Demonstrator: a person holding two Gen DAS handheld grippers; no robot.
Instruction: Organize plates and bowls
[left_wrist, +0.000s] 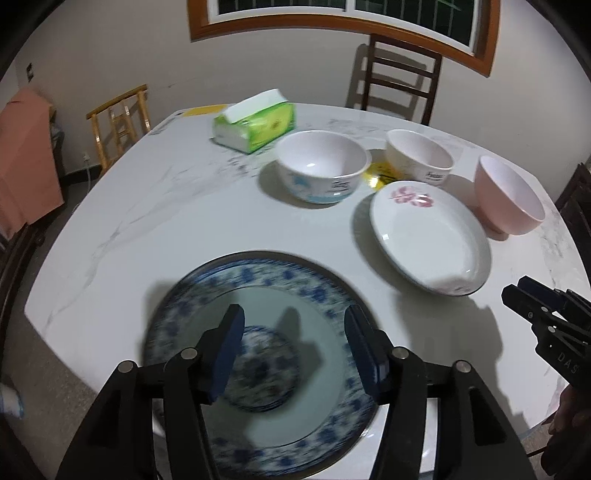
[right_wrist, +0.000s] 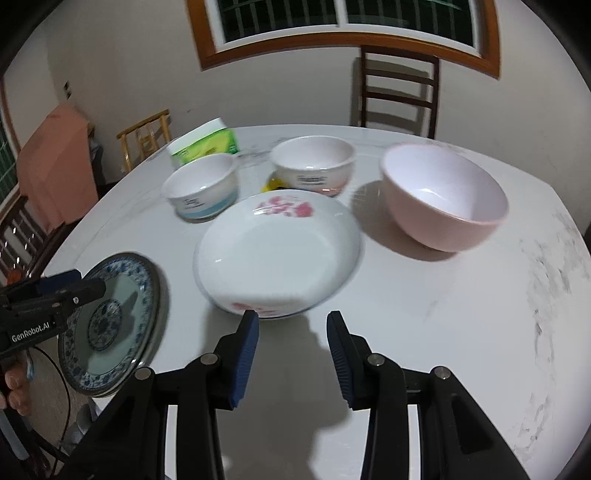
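While both tools gape empty, the blue plate (left_wrist: 266, 354) overhangs the table (left_wrist: 155, 229) edge.

Left gripper (left_wrist: 293, 347): black frame, blue pads, angled downward, jaws parted, nothing between them. Right gripper (right_wrist: 291, 354): black frame, blue ribbed pads, angled downward, jaws parted, nothing between them. Hand (right_wrist: 14, 387): behind the left gripper's jaws, fingers wrapped around its handle, only partly visible.
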